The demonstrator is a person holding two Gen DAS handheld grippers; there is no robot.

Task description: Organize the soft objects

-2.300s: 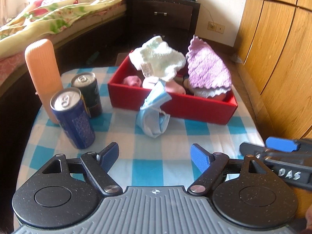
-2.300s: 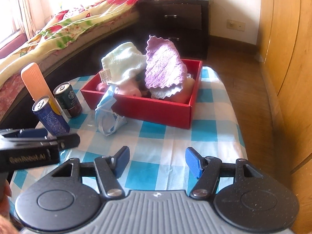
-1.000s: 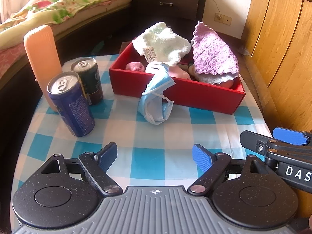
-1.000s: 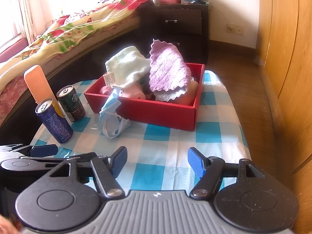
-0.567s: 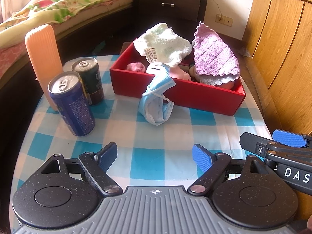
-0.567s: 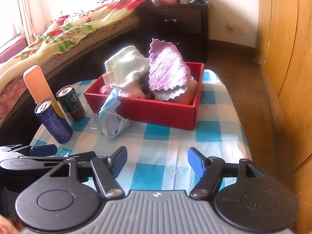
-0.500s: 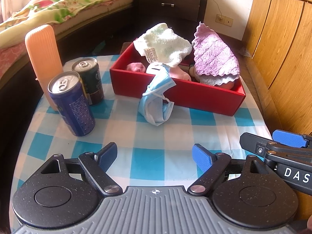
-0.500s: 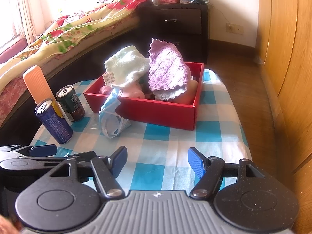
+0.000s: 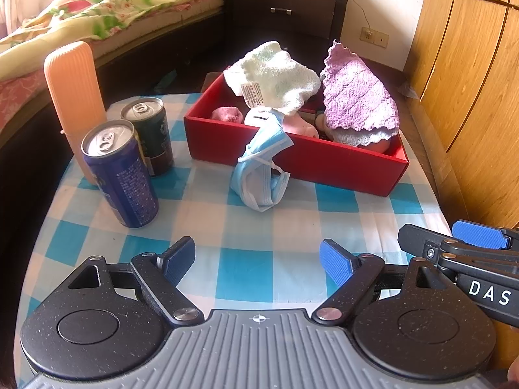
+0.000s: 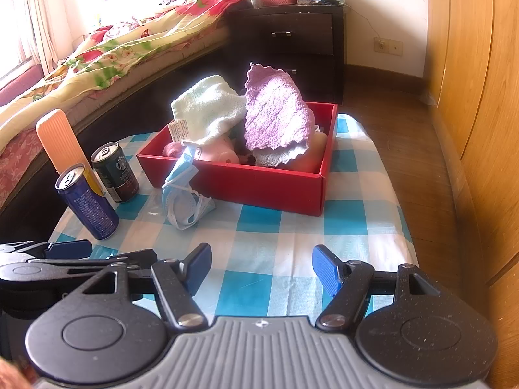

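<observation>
Surveying: checked blue-and-white desk [image 9: 266,227], bed [image 10: 129,48] behind it on the left.
Red box [image 9: 292,159]: far half of desk, open top, heaped with soft things.
Purple cloth [image 9: 356,100]: draped high at the box's right end, over a pale blue scalloped cloth.
Mint towel [image 9: 275,74]: piled at the box's left-centre, tag showing.
Face mask [image 9: 262,175]: hanging over the box's front wall, lower part crumpled on the desk.
Cans: blue can [image 9: 120,175] nearest, dark can [image 9: 149,136] just behind; orange ribbed case [image 9: 74,87] upright beside them.
Left gripper [image 9: 258,256]: released, jaws wide, nothing between, over near desk edge.
Right gripper [image 10: 261,265]: released, jaws parted and empty, beside the left one.
</observation>
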